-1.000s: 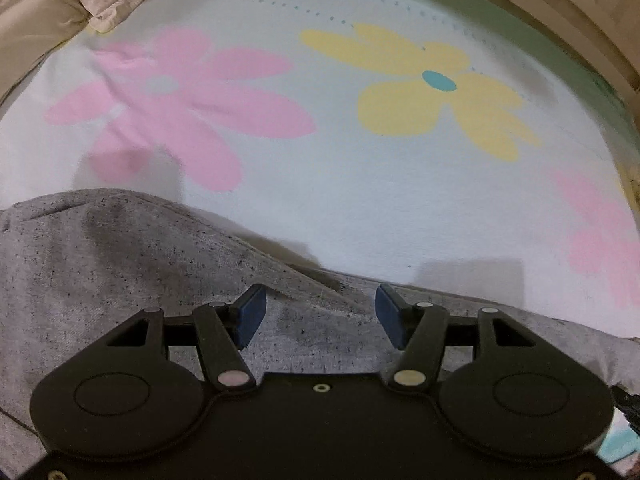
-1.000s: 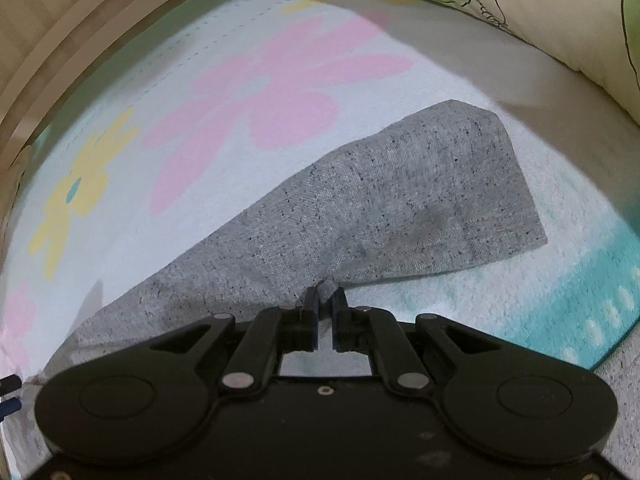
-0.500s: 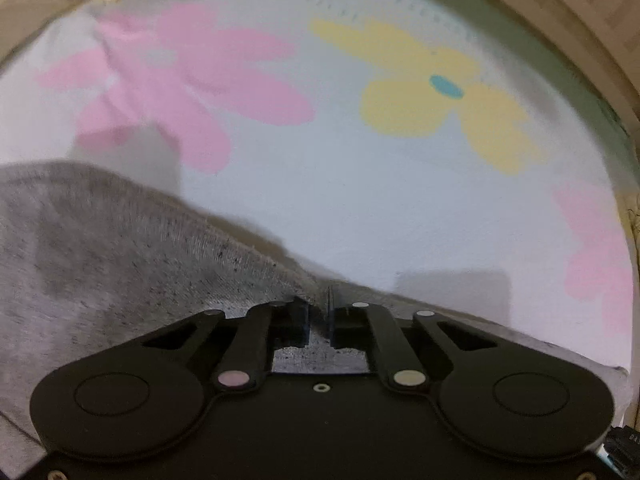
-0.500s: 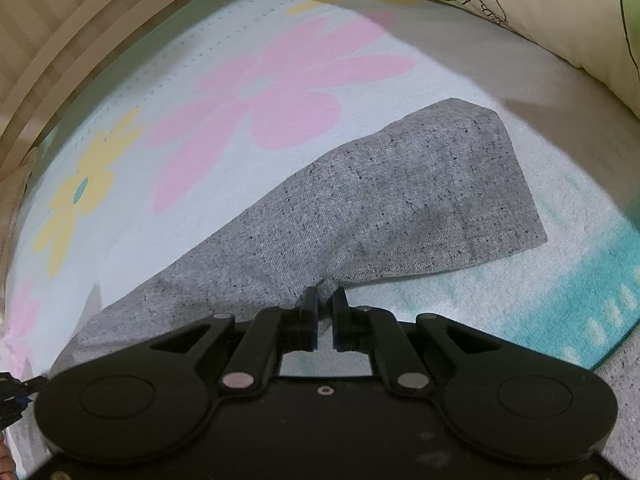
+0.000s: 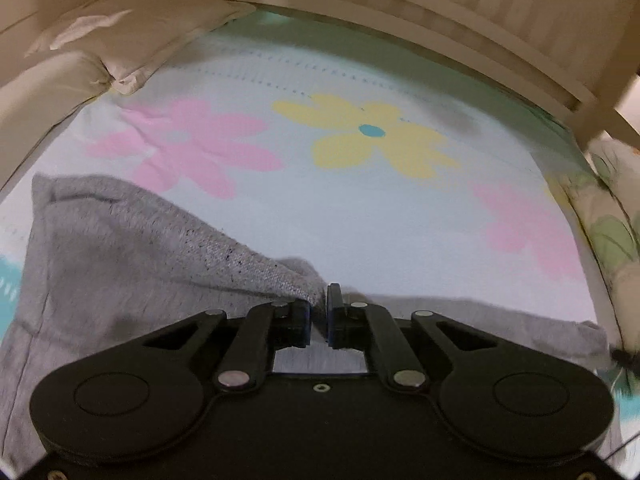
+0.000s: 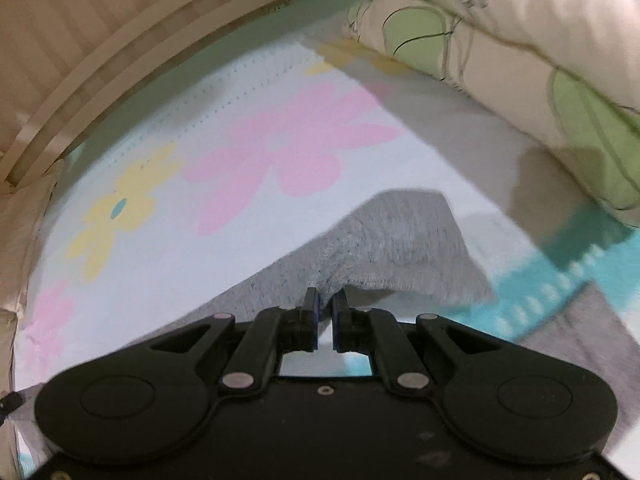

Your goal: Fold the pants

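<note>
Both our left gripper (image 5: 318,316) and right gripper (image 6: 325,322) are clamped on the grey pants (image 5: 120,264), lifted off the near flowered blanket (image 5: 360,216), so we judge folding barely begun.

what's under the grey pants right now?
The grey pants lie on a flower-print blanket, with a teal patterned strip showing beside them. Whatever print or object sits directly beneath the fabric is covered. Both grippers pinch the cloth in their jaws.
</note>
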Available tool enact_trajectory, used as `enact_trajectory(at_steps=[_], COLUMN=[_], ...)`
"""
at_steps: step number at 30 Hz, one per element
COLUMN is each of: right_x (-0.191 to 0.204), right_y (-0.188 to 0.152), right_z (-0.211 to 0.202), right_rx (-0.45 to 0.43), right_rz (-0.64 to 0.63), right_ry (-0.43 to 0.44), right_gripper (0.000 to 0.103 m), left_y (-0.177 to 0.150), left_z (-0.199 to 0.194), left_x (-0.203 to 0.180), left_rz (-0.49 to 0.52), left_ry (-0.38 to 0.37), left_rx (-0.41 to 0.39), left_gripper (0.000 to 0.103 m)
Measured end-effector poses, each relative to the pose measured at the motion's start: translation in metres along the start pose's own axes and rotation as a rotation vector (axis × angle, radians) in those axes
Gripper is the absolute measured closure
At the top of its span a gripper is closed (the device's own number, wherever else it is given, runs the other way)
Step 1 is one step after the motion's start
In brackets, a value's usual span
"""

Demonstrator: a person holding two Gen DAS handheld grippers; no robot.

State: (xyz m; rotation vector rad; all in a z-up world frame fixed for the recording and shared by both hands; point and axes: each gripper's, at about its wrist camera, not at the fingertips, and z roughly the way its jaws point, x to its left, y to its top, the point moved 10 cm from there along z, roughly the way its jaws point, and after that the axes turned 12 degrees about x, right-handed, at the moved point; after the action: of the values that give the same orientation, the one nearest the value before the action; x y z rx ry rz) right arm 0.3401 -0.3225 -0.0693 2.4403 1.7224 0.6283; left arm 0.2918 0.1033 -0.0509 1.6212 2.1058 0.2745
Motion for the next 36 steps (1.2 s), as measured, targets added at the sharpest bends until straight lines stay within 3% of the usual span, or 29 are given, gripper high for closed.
enact_trajectory(at_steps=[7,17,29,36], right_x=[-0.028,-0.068,-0.090,-0.095], right_y=[-0.054,-0.119,-0.157,-0.169], right_z=[-0.036,-0.035,-0.020,-0.016], right_rx=[0.005,0.020,0.019,0.080], right_rz=[-0.001,-0.008,-0.025,-0.066], right_ry=[-0.003,-0.037,-0.053,-0.052], right_gripper=[0.096,0.096,0.094,0.089], left_y=[-0.068,-0.137,-0.158,-0.148], left_z=[-0.024,-0.015,0.019,0.025], left_x=[0.016,0.021,0.022,0.009], left_rz=[0.012,0.051,0.111,0.160], left_ry=[-0.021,0.002,0.025,0.057], left_rx=[0.024,0.106,0.215,0.195], left_gripper=[0.094,0.094,0.093,0.093])
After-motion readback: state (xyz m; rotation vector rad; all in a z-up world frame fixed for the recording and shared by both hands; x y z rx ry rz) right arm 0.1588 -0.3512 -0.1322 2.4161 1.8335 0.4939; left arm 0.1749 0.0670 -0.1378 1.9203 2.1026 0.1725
